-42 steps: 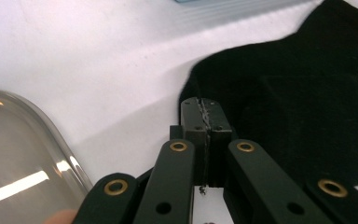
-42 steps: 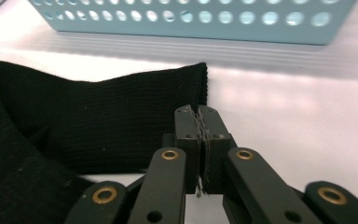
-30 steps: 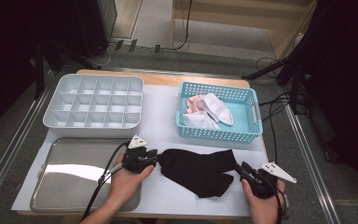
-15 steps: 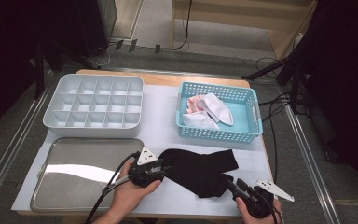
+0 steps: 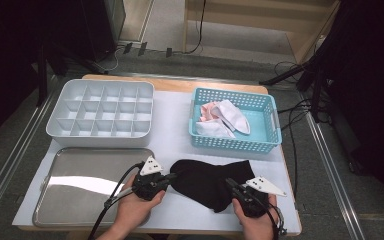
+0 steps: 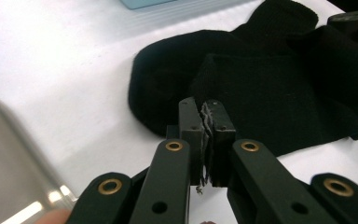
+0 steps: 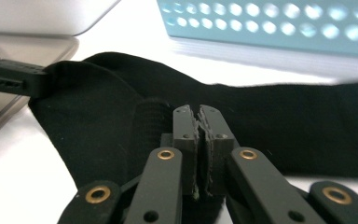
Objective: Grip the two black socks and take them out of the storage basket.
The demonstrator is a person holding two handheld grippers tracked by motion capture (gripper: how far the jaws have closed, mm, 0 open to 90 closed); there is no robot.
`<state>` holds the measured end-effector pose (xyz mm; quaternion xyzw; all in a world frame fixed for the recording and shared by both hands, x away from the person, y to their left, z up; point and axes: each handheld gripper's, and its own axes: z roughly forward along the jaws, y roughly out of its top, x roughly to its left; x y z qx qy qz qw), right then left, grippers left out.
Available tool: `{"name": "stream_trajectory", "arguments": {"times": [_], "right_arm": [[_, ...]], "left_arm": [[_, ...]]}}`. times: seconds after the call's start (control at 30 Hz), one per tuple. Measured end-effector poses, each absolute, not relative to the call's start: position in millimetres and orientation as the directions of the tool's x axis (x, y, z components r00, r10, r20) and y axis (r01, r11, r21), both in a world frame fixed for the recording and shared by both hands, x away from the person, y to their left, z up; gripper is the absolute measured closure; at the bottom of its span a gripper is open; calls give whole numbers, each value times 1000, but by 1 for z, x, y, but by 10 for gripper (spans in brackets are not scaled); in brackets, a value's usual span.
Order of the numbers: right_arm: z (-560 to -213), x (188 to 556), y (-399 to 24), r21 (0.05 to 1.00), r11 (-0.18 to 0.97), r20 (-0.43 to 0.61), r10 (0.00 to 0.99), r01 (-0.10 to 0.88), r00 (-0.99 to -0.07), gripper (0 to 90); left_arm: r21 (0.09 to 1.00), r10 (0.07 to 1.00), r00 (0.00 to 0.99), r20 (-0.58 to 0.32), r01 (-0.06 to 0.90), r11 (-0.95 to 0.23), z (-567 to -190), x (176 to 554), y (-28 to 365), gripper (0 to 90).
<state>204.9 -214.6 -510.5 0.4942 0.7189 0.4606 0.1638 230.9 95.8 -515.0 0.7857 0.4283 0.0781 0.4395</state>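
high view: both grippers (image 5: 174, 176) (image 5: 231, 184) clamped on black sock (image 5: 207, 181)

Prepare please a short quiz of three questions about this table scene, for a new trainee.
1. True or false: the black sock lies inside the blue basket.
2. What lies left of the sock? A) metal tray B) cup C) book
3. Which gripper's jaws are closed together?

Key:
1. False, it lies on the table.
2. A, the metal tray.
3. Both: left gripper and right gripper, each at the sock's edge.
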Motion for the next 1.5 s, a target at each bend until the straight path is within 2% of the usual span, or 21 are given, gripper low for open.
{"name": "stream_trajectory", "arguments": {"times": [0.1,0.37,0.47,0.6,0.67,0.8,0.9,0.97,1.1,1.17,1.27,1.37,1.5], "right_arm": [[-512,204,-217,821,89,227,856,564,-465,784],[-525,186,-249,779,-72,374,851,623,-369,672],[-528,186,-236,777,-27,352,847,629,-399,569],[-531,186,-211,781,103,263,840,616,-475,498],[-528,183,-206,796,144,216,840,588,-498,476],[-518,175,-221,833,59,251,846,550,-470,463],[-522,173,-237,808,9,287,867,589,-407,458],[-528,175,-240,788,10,314,853,616,-416,458],[-530,175,-226,772,41,350,806,634,-478,514],[-531,174,-218,761,97,336,786,641,-519,634],[-529,173,-216,756,129,309,794,641,-524,807],[-523,173,-227,765,94,317,807,637,-499,851],[-518,173,-246,782,19,326,840,623,-435,854]], "left_arm": [[752,744,615,-262,613,-242,-518,232,101,885],[755,743,606,-282,618,-217,-519,234,105,787],[755,743,610,-277,617,-224,-520,234,102,773],[753,743,615,-265,614,-239,-522,234,100,785],[753,745,613,-264,613,-238,-522,234,100,785],[752,744,613,-268,615,-236,-522,235,101,783],[755,744,613,-266,613,-235,-523,235,101,763],[756,740,617,-269,611,-235,-523,235,100,742],[748,738,620,-267,616,-247,-524,236,97,753],[740,734,623,-270,622,-256,-526,237,97,785],[727,725,633,-272,629,-276,-526,237,97,864],[724,719,640,-272,628,-285,-524,237,99,884],[720,714,644,-275,630,-291,-522,237,101,886]]}}
